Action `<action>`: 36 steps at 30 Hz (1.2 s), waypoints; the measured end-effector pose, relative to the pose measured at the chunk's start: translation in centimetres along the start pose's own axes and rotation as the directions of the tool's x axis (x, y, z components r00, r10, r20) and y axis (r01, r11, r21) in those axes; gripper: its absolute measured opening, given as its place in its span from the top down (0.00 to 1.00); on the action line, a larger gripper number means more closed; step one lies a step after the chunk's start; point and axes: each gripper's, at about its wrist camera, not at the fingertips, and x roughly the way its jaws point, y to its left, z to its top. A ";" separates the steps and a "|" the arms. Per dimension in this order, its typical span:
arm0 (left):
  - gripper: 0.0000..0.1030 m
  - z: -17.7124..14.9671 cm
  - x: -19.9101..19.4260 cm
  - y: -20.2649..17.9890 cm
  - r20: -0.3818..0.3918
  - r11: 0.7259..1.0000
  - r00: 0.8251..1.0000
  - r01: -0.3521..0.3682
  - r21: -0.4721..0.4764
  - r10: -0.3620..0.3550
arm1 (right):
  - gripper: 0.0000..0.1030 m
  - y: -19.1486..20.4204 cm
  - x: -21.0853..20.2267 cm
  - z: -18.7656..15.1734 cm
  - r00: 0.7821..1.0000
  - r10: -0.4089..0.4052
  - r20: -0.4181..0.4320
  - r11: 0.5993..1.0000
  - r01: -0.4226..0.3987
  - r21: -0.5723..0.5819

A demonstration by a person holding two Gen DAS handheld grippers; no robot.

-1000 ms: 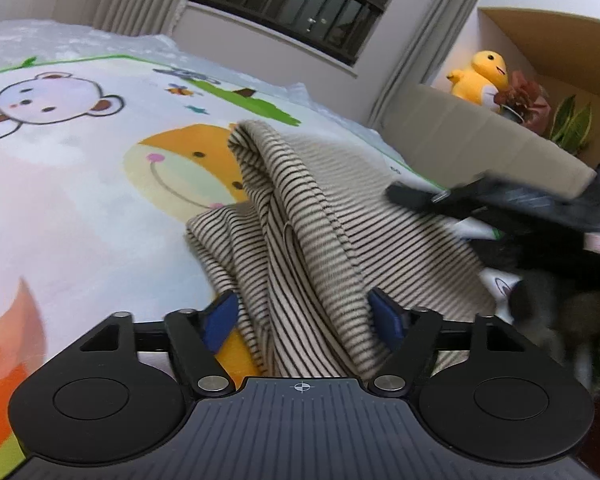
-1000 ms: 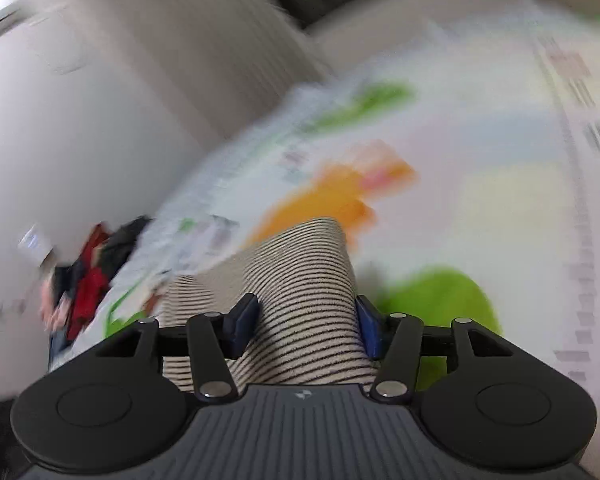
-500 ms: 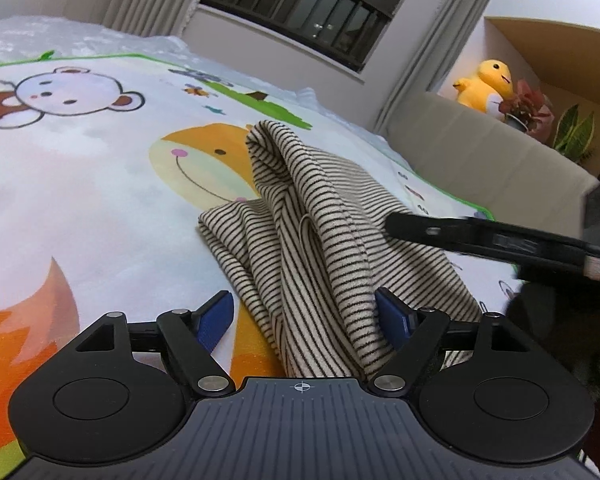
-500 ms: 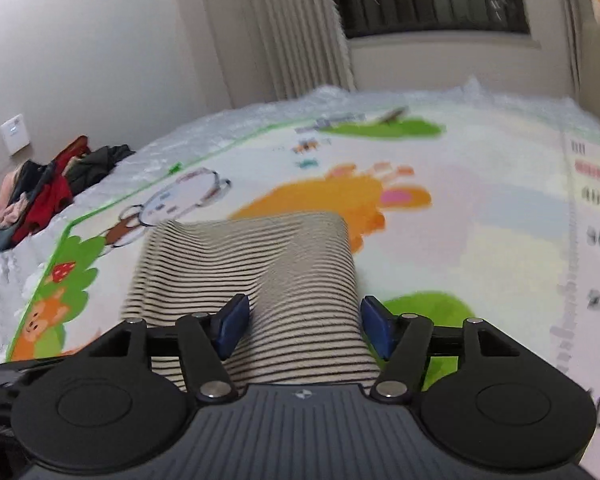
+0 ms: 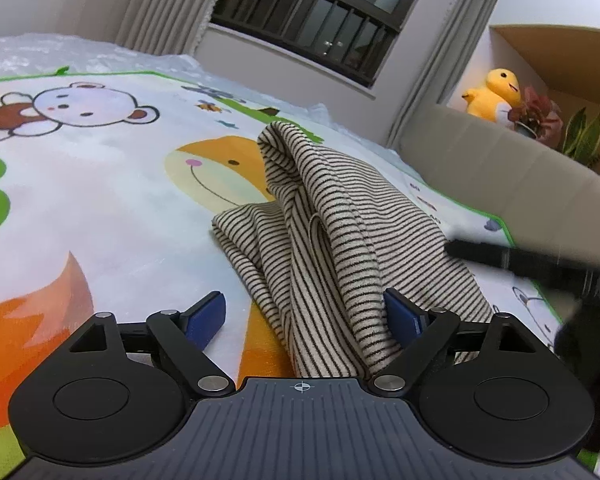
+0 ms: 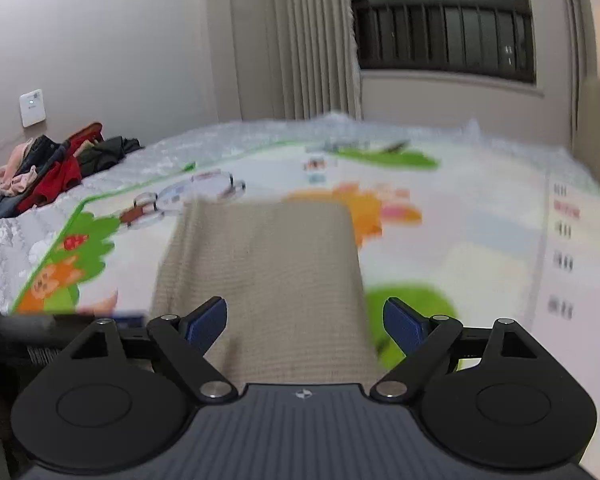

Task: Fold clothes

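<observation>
The striped garment (image 5: 332, 232) lies bunched on the cartoon play mat (image 5: 100, 184); we judge it soft, light and limp, best pinched at a hem or corner. Our left gripper (image 5: 306, 316) and right gripper (image 6: 304, 320) both sit spread wide, grasping nothing, cloth lying loose between the fingers.

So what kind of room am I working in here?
Most likely a home bedroom or living room: a cartoon animal mat, curtains beside a barred window, and a plush duck on a shelf.
</observation>
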 end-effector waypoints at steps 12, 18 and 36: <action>0.08 -0.1 -0.3 0.9 0.011 0.998 1.000 0.019 -0.057 -0.018 | 0.09 5.5 11.6 3.6 0.969 0.007 -0.246 0.963 -0.073 -0.258; 0.08 -0.2 -0.5 1.0 0.029 0.998 0.999 0.019 -0.058 -0.018 | 0.08 2.0 4.7 2.3 0.989 0.001 -0.146 0.995 -0.016 -0.099; 0.05 -0.6 -1.6 0.4 0.070 0.996 0.994 -0.077 -0.056 0.080 | 0.03 -2.7 5.7 -3.0 0.990 0.046 -0.134 0.969 -0.011 0.245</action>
